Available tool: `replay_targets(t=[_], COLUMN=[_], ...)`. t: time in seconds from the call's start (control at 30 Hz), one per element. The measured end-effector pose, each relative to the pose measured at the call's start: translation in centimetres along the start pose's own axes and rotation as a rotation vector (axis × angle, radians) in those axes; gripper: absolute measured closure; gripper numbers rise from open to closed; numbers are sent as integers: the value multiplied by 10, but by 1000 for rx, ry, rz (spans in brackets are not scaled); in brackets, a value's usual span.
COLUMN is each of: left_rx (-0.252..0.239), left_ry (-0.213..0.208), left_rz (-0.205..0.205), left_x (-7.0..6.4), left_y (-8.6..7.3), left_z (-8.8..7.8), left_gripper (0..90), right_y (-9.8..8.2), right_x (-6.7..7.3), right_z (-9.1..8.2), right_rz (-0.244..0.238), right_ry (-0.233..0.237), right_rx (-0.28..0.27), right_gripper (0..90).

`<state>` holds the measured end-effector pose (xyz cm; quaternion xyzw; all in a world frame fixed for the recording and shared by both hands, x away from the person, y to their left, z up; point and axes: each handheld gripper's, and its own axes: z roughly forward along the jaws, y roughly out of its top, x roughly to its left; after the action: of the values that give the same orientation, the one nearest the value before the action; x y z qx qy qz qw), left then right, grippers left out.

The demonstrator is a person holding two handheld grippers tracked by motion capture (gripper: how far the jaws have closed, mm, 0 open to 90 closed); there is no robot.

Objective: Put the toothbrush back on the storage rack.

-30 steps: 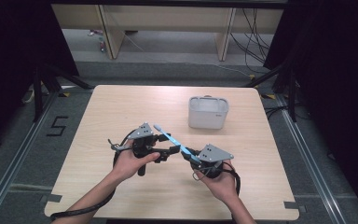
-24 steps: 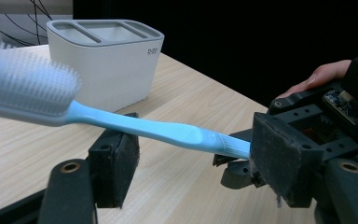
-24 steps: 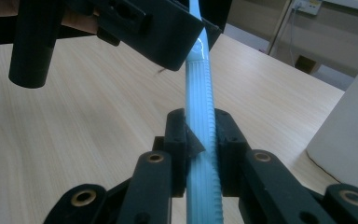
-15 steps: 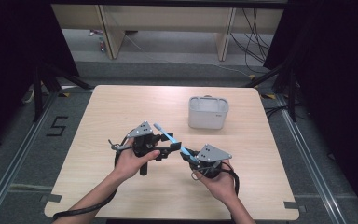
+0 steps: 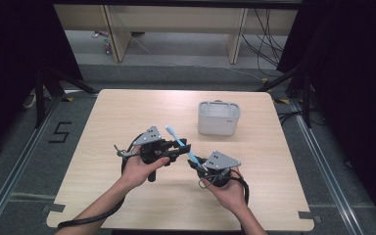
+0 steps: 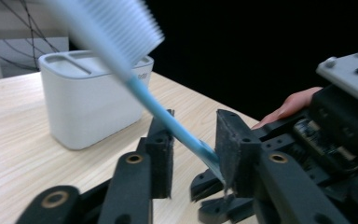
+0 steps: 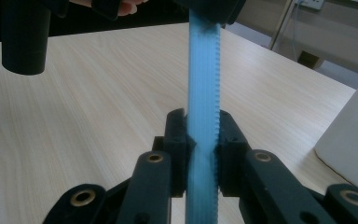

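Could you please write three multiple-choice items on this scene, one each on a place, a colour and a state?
1. Where does the white holder stand?
A. on the far right part of the table
B. at the near left corner
C. on the floor

2. What colour is the brush handle?
A. red
B. light blue
C. black

3. How does the right claw stand?
A. wide open with nothing in it
B. shut on the holder
C. shut on the brush

Key: 1 A, the high view shows the holder beyond the hands, to the right. 2 B, both gripper views show a light blue handle. 3 C, the right gripper view shows both pads pressed on the handle; the left claw has just been closing around the handle higher up.
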<state>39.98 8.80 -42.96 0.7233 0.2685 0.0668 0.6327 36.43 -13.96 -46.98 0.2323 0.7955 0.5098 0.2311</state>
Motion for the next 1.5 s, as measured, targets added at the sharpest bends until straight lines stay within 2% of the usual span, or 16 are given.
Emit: replay_targets(t=[0.07,0.3,0.33,0.53,0.73,0.8,0.97,1.03,1.07,1.1,1.13,1.17,1.2,1.3,1.43,1.5], left_rx=[-7,-33,-23,-6,-10,-10,-14,-13,-15,-16,-17,-17,-22,-24,-29,-31], left_ry=[-11,-53,-49,-15,25,34,64,77,80,84,88,88,96,106,115,114], left_rz=[5,5,19,82,91,96,114,122,123,123,125,125,130,143,148,148], left_x=[-2,-9,-13,-17,-14,-12,-10,-9,-9,-9,-9,-9,-9,-8,-7,-7], left_y=[2,5,7,12,11,11,11,11,11,11,11,11,11,12,13,13], left_z=[1,3,4,3,0,-1,-3,-4,-4,-4,-4,-4,-4,-4,-2,-2], left_gripper=[707,772,782,792,793,793,793,792,792,793,793,793,793,792,792,792], right_y=[0,2,3,4,3,2,-3,-5,-5,-5,-5,-5,-5,-7,-9,-9], right_x=[1,5,5,6,3,1,1,-1,0,-1,0,0,-2,-3,-2,-4], right_z=[1,5,6,7,0,-2,-5,-6,-7,-7,-8,-9,-10,-9,-12,-14], right_rz=[10,10,-9,23,39,35,80,75,98,95,98,105,83,76,104,95], right_ry=[16,15,14,16,-9,-18,-5,-18,-12,-1,-20,-14,-24,-35,-34,-40], right_rx=[12,10,9,4,-4,-2,29,17,22,18,14,19,15,2,11,11], right_gripper=[781,776,764,632,540,530,513,510,509,509,508,508,508,508,509,509])
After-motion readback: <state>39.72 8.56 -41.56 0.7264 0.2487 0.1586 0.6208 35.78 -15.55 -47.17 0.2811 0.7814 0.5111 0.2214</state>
